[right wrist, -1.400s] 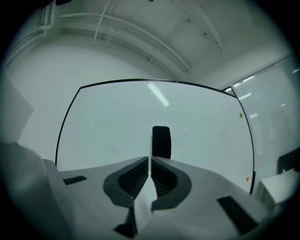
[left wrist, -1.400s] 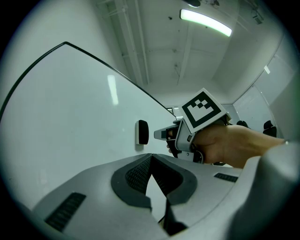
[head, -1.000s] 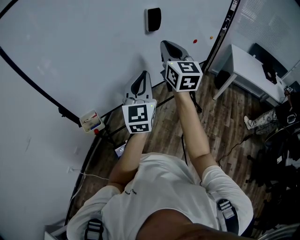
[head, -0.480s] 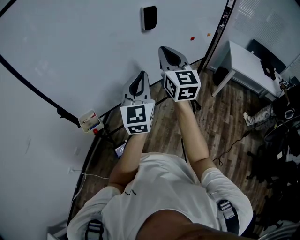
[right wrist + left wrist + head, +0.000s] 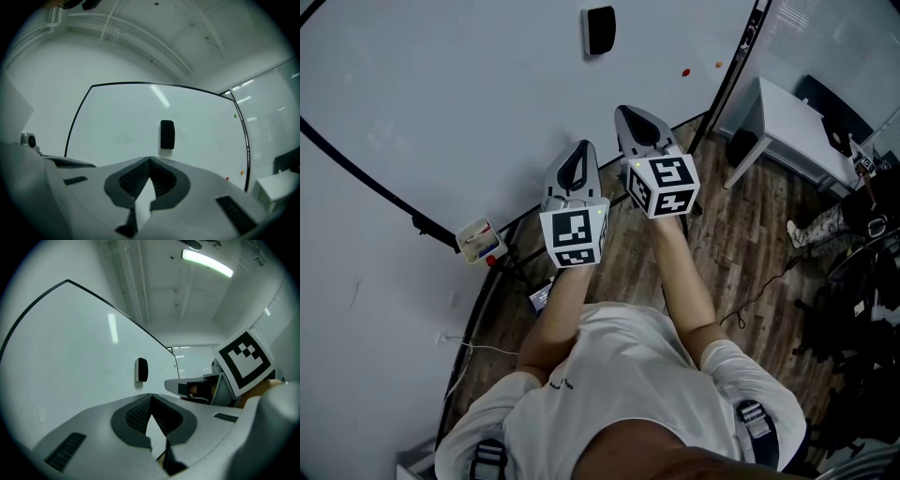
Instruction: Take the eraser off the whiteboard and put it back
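Two tongs were up, one marker cube on each. The left tongs sat clenched and empty. One black eraser clung to the whiteboard, well above both tips. The right tongs were clenched and empty too. Further right on the board sat a red dot and an orange dot.

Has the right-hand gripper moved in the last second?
Yes. The right gripper has drawn away from the eraser, back toward the person.
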